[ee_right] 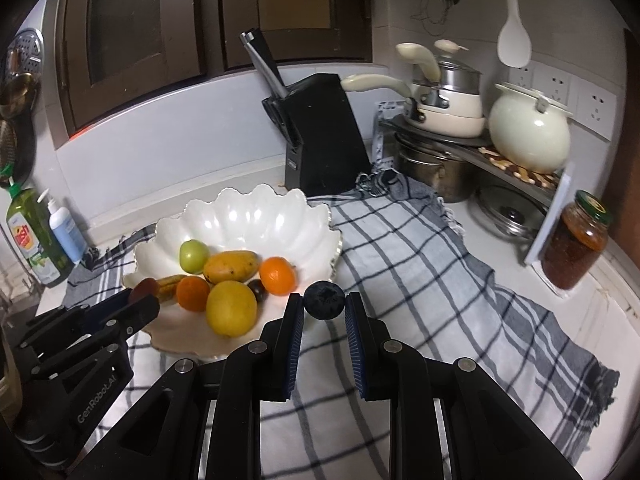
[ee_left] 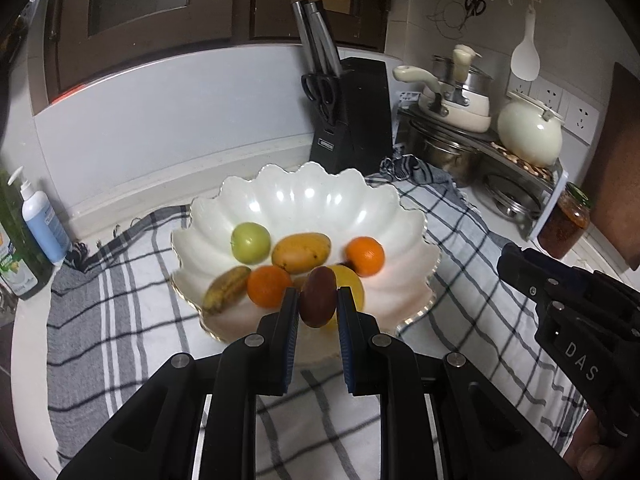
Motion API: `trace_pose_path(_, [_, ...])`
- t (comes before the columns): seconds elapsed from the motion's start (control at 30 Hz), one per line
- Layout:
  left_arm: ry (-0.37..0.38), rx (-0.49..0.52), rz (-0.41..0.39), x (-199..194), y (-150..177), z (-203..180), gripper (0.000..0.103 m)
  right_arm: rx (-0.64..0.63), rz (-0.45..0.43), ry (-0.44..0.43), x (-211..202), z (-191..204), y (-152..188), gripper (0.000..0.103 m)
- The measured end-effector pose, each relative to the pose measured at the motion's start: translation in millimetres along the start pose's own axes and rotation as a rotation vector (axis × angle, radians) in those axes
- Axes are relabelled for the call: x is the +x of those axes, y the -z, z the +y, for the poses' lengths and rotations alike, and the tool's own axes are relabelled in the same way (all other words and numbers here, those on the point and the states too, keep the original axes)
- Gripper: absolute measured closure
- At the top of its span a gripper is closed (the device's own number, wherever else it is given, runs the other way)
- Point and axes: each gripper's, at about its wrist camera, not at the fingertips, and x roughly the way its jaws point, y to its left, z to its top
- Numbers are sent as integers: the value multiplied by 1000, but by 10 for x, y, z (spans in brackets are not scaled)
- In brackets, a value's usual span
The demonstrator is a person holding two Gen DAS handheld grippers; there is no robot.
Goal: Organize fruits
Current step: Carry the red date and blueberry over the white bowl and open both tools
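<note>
A white scalloped bowl (ee_left: 304, 196) (ee_right: 248, 216) sits on a checked cloth. It holds a green apple (ee_left: 251, 242), a mango (ee_left: 301, 252), two oranges (ee_left: 365, 256) (ee_left: 269, 286), a banana (ee_left: 226, 290), a yellow lemon (ee_right: 231, 308) and a small dark fruit (ee_right: 257, 290). My left gripper (ee_left: 318, 304) is shut on a dark red-brown fruit (ee_left: 318, 302) above the bowl's near side. My right gripper (ee_right: 323, 308) is shut on a blueberry (ee_right: 324, 300), right of the bowl over the cloth.
A black knife block (ee_left: 352, 112) stands behind the bowl. Pots and a cream kettle (ee_left: 530, 130) sit on a rack at right, with a jar (ee_right: 576, 240) in front. Soap bottles (ee_left: 40, 224) stand at the left.
</note>
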Motion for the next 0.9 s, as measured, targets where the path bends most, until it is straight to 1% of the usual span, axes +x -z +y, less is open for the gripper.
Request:
trace_pose_path(0.27, [-25,-1,11,175,-174,172,83,-37,30,-10,281,180,-226,80])
trace_pose_path(0.43, [-37,-10,35,343,-237,292,83,-60,47,-10,452,288,-321,80])
trace_pose_path(0.77, [-54,-20,94,615,-169,488,83,-74,133,-39,823,407,-217,80])
trace_pose_path(0.83, [-52,-24,96,619,-160,501,80,-70,138,-37,837,407,-207,80])
trace_pose_path(0.9, [-53,-20,95,611,-158,502,68,-64,136,-38,832,403,-209,78])
